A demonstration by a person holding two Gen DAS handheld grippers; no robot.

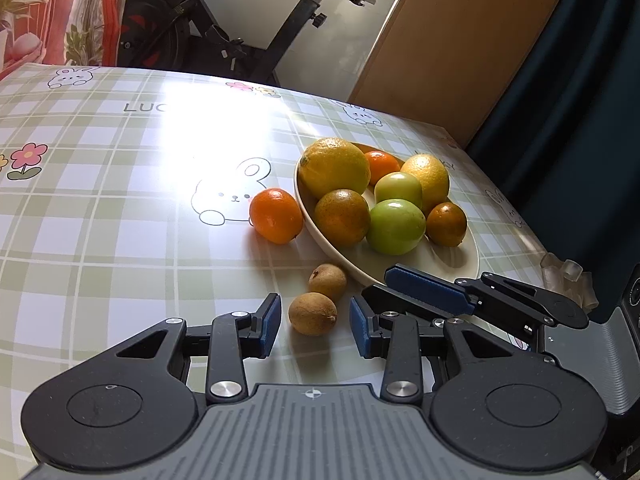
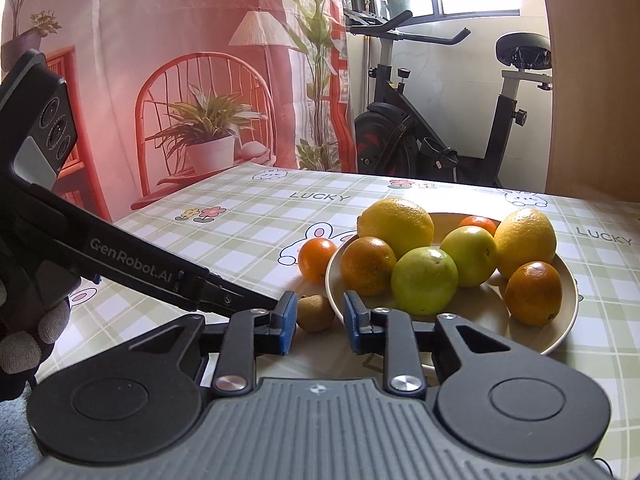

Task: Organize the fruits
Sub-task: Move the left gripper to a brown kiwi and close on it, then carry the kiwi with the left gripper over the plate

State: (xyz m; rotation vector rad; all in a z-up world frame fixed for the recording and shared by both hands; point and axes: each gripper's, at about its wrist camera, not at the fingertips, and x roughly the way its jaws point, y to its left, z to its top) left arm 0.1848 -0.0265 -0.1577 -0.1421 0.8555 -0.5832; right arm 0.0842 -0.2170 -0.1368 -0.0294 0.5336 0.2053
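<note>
A cream plate (image 1: 466,266) (image 2: 560,340) holds lemons, oranges and green apples. An orange (image 1: 276,216) (image 2: 317,260) lies on the cloth just left of the plate. Two small brown fruits lie in front of the plate: the nearer one (image 1: 313,313) sits between the fingers of my open left gripper (image 1: 314,326), and the farther one (image 1: 327,282) lies just beyond it. My right gripper (image 2: 319,322) is open and empty, with a brown fruit (image 2: 316,313) just ahead of its gap. The right gripper's fingers (image 1: 430,290) show over the plate's near rim in the left wrist view.
The table has a green checked cloth (image 1: 120,200) with rabbit prints. An exercise bike (image 2: 440,136) stands behind the table. A wooden panel (image 1: 460,40) and a dark curtain (image 1: 580,100) are at the right. Clear plastic bits (image 1: 568,272) lie near the table's right edge.
</note>
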